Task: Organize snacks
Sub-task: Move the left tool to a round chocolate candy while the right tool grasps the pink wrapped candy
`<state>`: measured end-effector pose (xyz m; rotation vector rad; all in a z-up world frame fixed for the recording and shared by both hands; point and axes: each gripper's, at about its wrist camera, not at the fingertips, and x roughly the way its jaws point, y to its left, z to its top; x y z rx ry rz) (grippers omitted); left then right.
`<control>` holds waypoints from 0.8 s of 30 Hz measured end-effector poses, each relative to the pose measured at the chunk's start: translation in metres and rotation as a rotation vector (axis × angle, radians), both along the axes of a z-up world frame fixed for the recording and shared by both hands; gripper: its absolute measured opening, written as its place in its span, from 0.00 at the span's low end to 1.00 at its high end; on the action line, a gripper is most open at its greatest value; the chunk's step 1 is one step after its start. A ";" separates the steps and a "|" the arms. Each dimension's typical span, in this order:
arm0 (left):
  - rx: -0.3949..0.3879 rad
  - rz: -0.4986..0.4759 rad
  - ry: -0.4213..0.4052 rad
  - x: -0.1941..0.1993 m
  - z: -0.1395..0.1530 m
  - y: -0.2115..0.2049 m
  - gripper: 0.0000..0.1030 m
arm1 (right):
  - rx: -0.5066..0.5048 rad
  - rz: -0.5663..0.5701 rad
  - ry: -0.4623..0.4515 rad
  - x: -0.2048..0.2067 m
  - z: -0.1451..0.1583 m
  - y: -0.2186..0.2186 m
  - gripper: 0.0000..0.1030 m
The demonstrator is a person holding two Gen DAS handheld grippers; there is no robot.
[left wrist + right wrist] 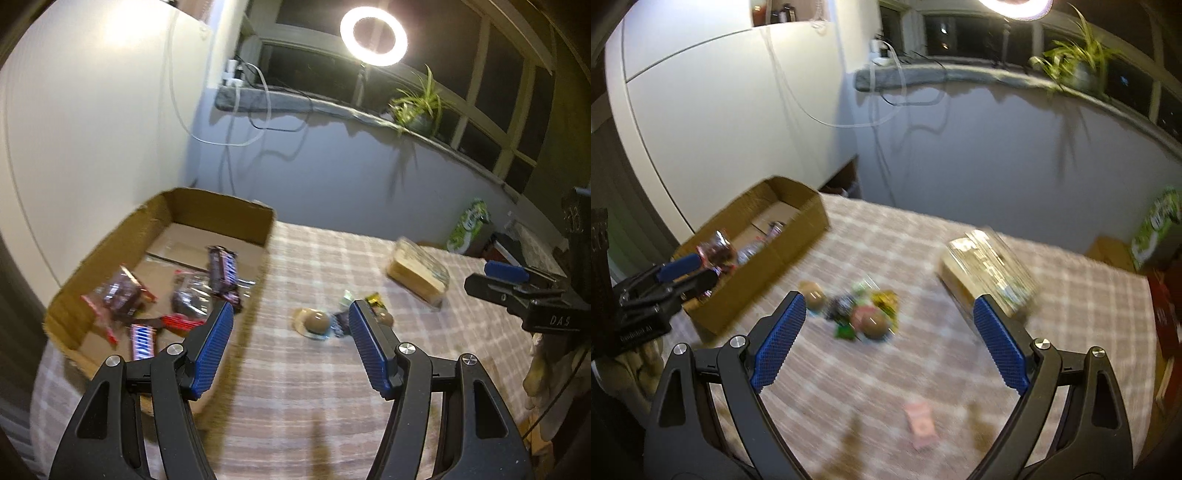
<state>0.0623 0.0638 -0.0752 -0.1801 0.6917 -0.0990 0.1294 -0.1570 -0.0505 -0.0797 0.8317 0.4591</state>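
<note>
Snacks sit in two places: wrapped bars [221, 273] and clear packets already in the cardboard box [221, 210] at the table's left side, and a loose cluster [857, 310] of small sweets, round brown ones among them, on the checked tablecloth [314, 406] just right of the box. Clear bagged pack [990, 266] with yellowish contents lies farther right, apart from the cluster. Left gripper [291, 347] hovers over cloth at the box's near right corner, jaws wide apart, nothing between them; its left finger overlaps the box wall and hides part of the bars, its right finger covers the cluster's right edge. Right gripper [886, 347] hangs over the cloth, jaws spread wide, empty, the cluster showing in the gap; its right finger cuts across the bagged pack's near corner. Both views motion-blurred, wrappers unreadable. Room: white cabinet panels [720, 110] behind the box, grey wall, sill with a potted plant [421, 103], cables [251, 110] hanging down, dark window panes, lit ring light [373, 37]. Green-printed pack [469, 225] stands past the table's far right end. Only the right wrist view shows a pink packet [919, 424] lying near on the cloth; only the left wrist view shows the box floor and bars clearly. Each view catches the other gripper at its edge.
</note>
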 end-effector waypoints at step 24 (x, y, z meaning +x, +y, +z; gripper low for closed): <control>0.070 -0.101 0.171 0.054 -0.053 -0.054 0.29 | -0.097 0.058 0.165 -0.037 -0.083 -0.049 0.60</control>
